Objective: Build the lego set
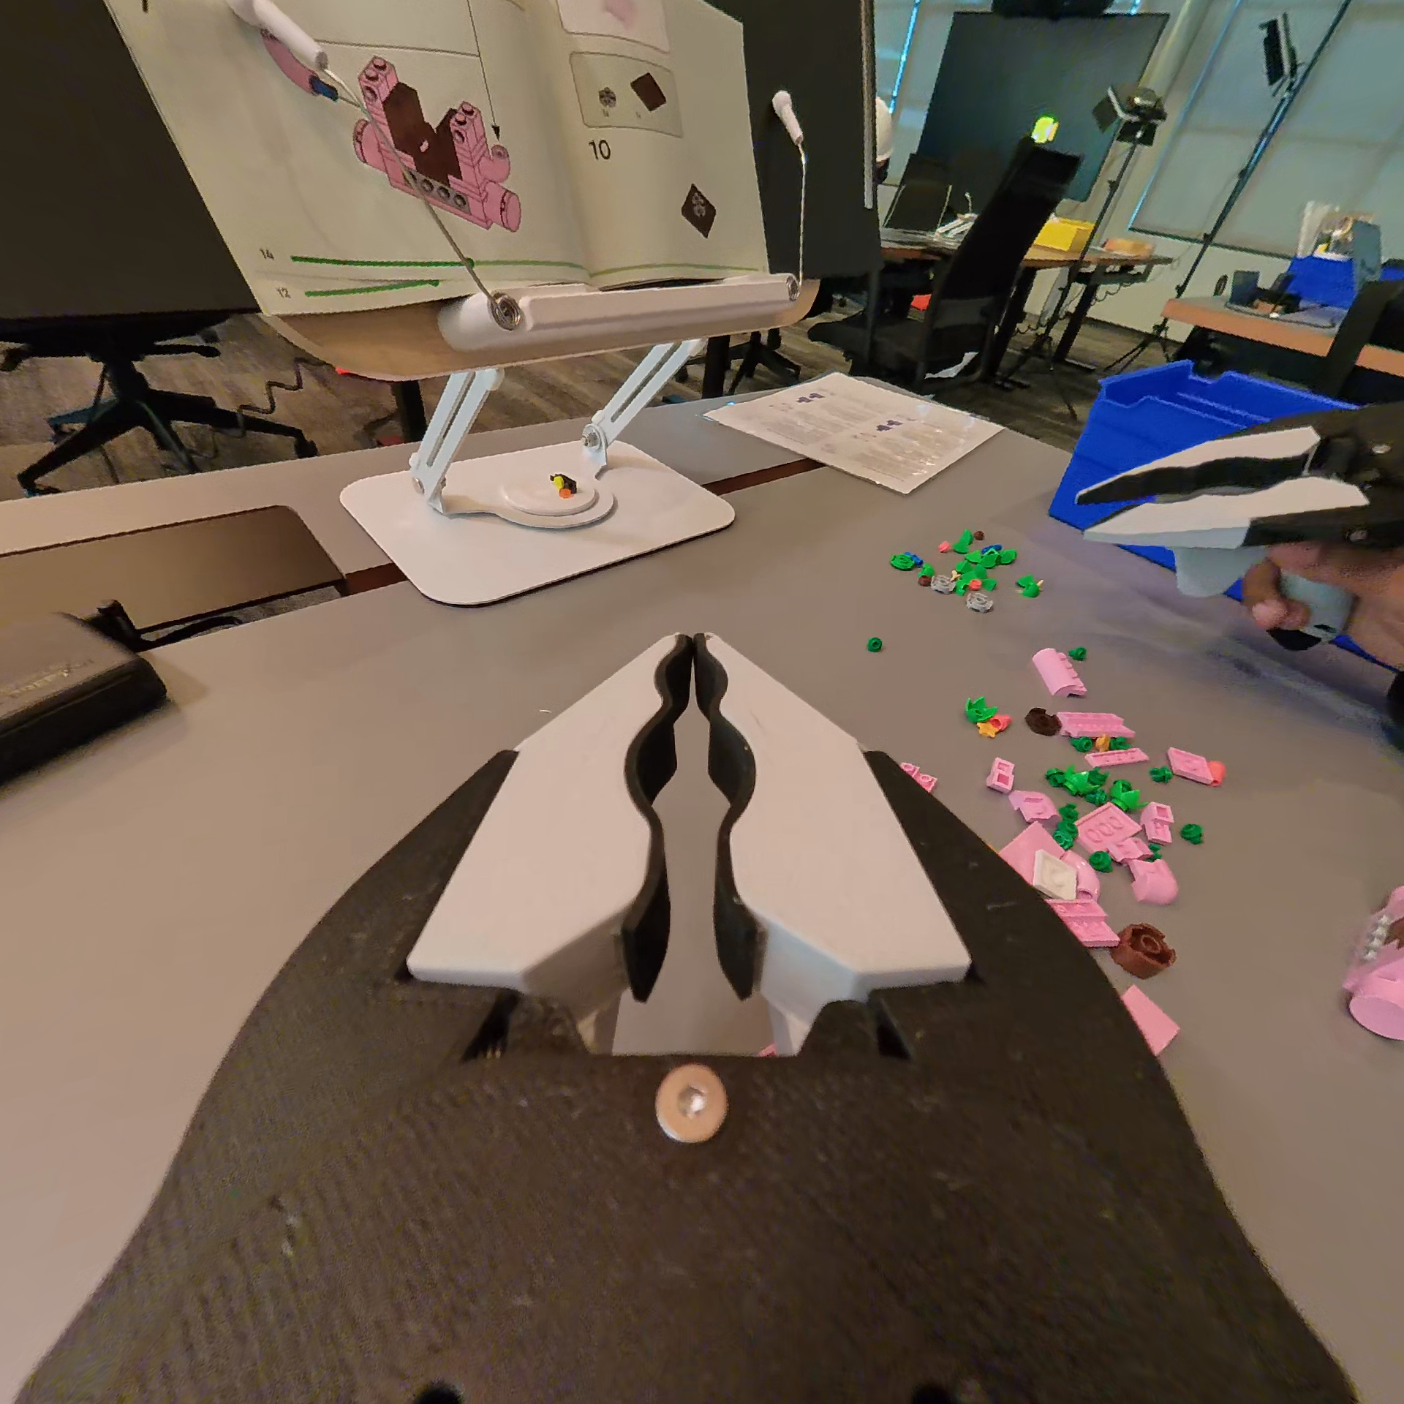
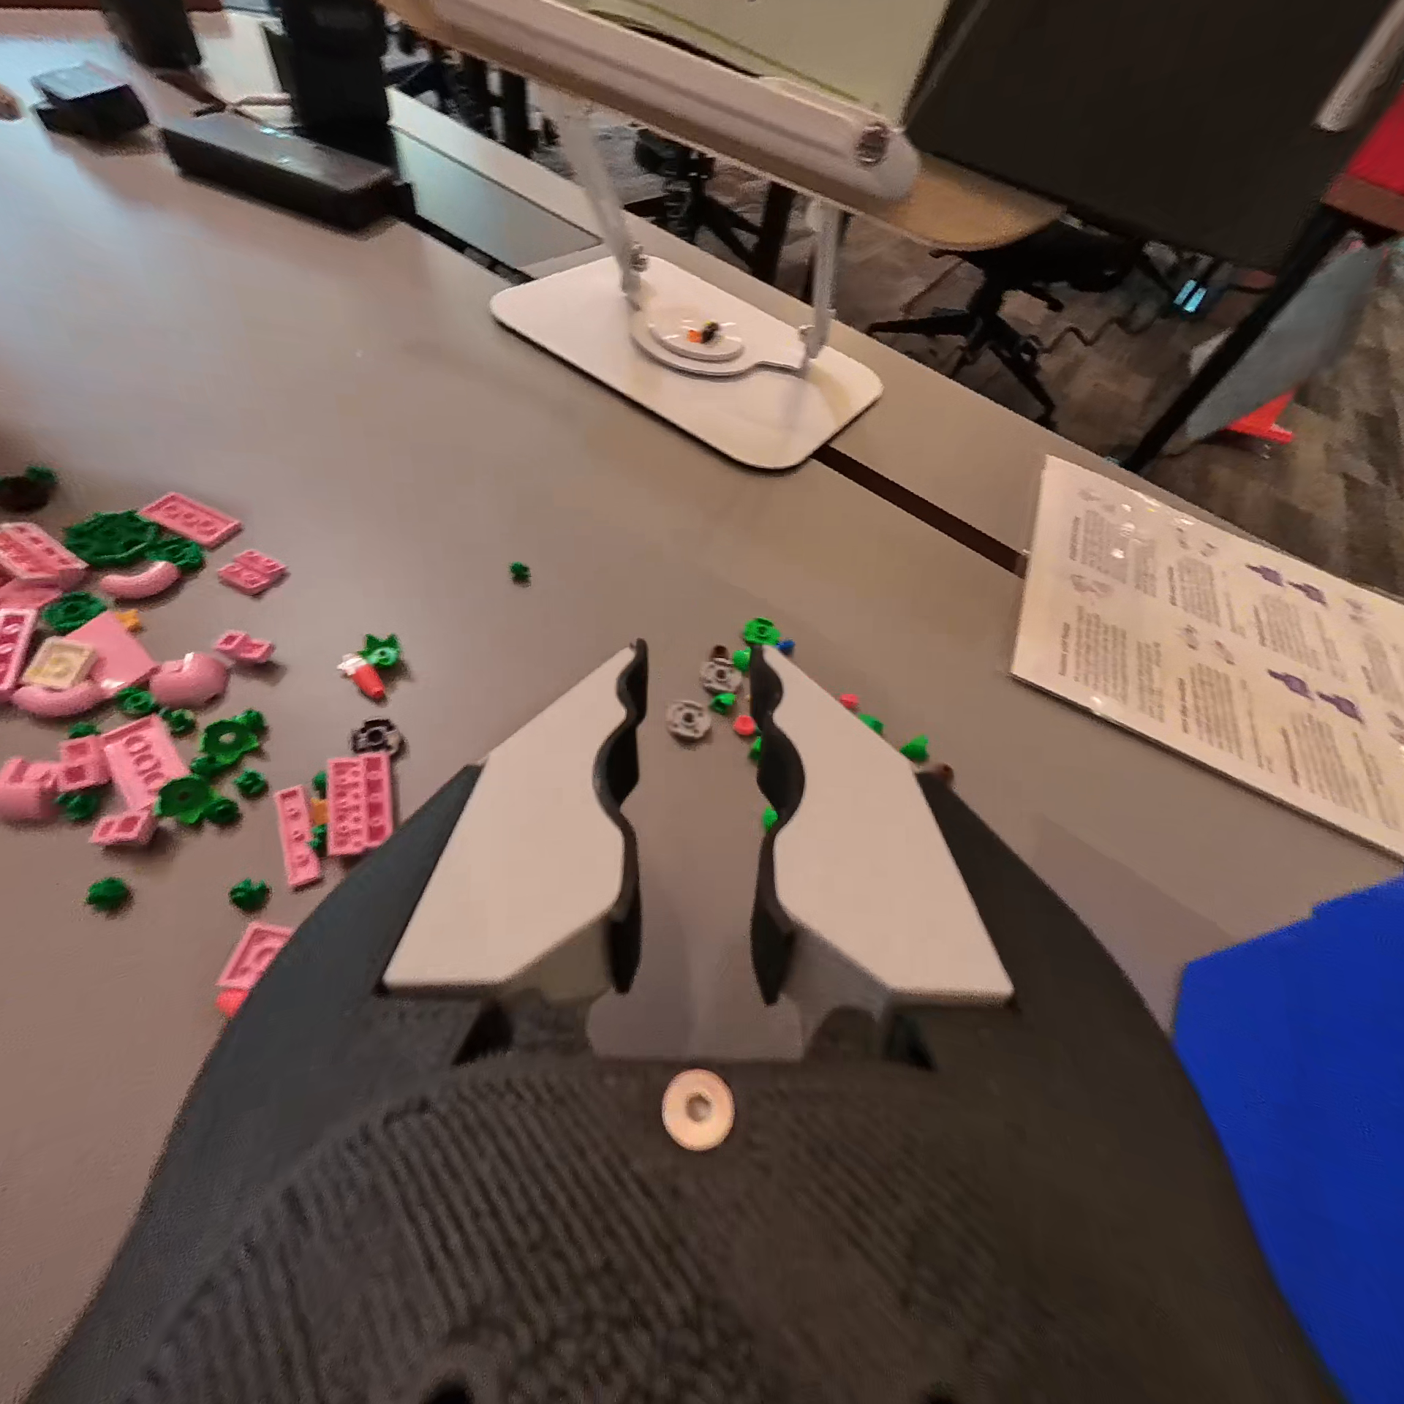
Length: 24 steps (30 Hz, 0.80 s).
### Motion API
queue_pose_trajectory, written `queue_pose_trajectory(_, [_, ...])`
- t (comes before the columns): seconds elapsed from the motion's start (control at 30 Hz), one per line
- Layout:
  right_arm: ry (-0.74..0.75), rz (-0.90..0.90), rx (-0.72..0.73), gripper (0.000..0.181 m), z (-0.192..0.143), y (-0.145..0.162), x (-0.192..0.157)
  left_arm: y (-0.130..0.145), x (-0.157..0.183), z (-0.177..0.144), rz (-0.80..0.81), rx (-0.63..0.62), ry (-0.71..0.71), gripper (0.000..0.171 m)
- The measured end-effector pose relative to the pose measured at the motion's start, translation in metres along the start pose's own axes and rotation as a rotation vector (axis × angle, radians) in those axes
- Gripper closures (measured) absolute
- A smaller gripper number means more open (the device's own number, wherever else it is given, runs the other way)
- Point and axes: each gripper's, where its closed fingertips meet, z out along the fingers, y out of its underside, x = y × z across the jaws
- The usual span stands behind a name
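Loose pink and green lego pieces point(image 1: 1102, 805) lie scattered on the grey table point(image 1: 380, 798), right of my left gripper point(image 1: 693, 642), which is shut and empty above bare table. A smaller heap of green and grey bits point(image 1: 965, 566) lies farther back. A pink part-built assembly point(image 1: 1379, 980) shows at the right edge. My right gripper point(image 2: 699, 653) is open and empty over the small heap; two grey round plates point(image 2: 687, 718) show between its fingers. The pink and green pile point(image 2: 152, 684) lies to its left. The right gripper also shows in the left wrist view point(image 1: 1083, 517).
An open instruction book point(image 1: 456, 152) rests on a white stand point(image 1: 532, 524) at the table's back. A laminated sheet point(image 2: 1215, 668) lies at the back right, a blue bin point(image 1: 1185, 425) at the right. A black box point(image 1: 68, 676) sits at the left. My right fingertips sit around 30 centimeters from my left ones. Between my right fingertips and the pink part-built assembly point(image 1: 1379, 980) there is roughly 20 centimeters.
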Motion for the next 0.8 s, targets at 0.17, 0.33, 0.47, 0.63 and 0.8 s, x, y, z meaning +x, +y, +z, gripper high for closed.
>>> queue_pose_trajectory(0.17, [-0.137,0.078,0.049,0.157,-0.003,-0.009,-0.022,-0.002,-0.002,-0.001,-0.02,0.012,0.004,0.171])
queue_pose_trajectory(0.33, [-0.152,0.083,0.055,0.157,-0.004,-0.01,-0.024,-0.004,0.0,-0.002,-0.052,0.029,0.027,0.171])
queue_pose_trajectory(0.47, [-0.144,0.044,0.053,0.157,-0.004,-0.01,-0.027,-0.002,-0.001,-0.001,-0.048,0.021,0.019,0.171])
queue_pose_trajectory(0.63, [-0.151,0.031,0.027,0.158,0.001,-0.003,-0.03,-0.005,-0.002,-0.003,-0.064,0.038,0.025,0.171])
queue_pose_trajectory(0.8, [-0.167,0.028,0.029,0.157,0.001,-0.004,-0.035,-0.004,0.003,-0.001,-0.06,0.031,0.037,0.171])
